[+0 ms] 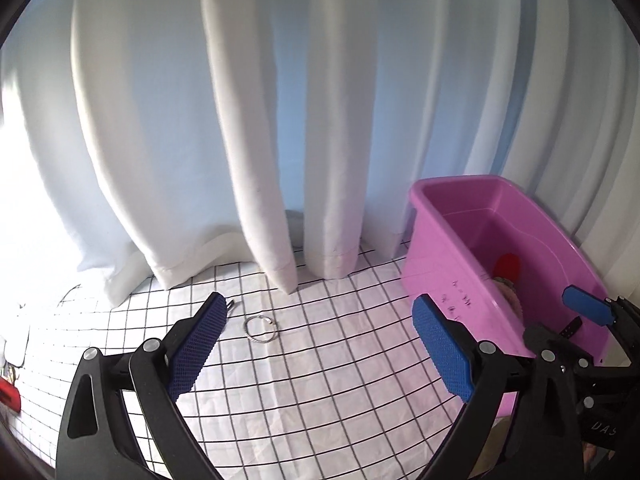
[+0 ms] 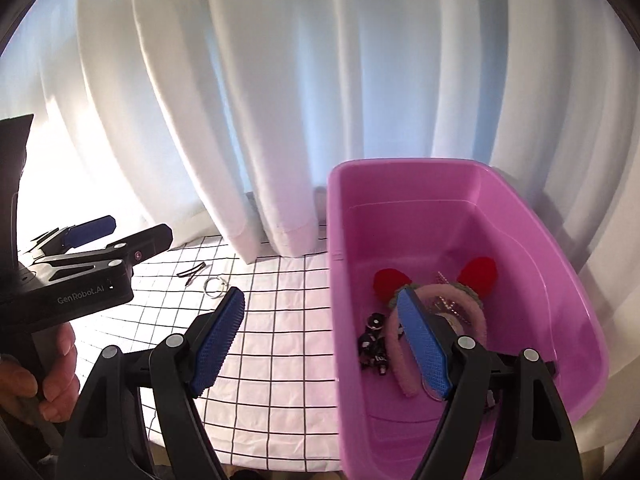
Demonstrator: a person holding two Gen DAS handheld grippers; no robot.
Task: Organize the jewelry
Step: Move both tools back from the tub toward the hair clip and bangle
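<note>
A silver ring bracelet (image 1: 261, 330) lies on the checked cloth, just right of my left gripper's left finger; it also shows in the right wrist view (image 2: 214, 286). A dark hair clip (image 2: 193, 271) lies beside it, partly hidden behind that finger in the left wrist view (image 1: 231, 304). My left gripper (image 1: 320, 320) is open and empty above the cloth. My right gripper (image 2: 320, 316) is open and empty, straddling the near left wall of the pink bin (image 2: 336, 280). Inside the bin lie a pink headband with red ears (image 2: 476, 272) and dark small jewelry (image 2: 374, 344).
White curtains (image 1: 280, 120) hang close behind the table. The pink bin (image 1: 440, 248) stands at the right of the checked cloth (image 1: 320, 380). A red object (image 1: 9, 394) sits at the far left edge. The left gripper's body (image 2: 80, 280) is at the left.
</note>
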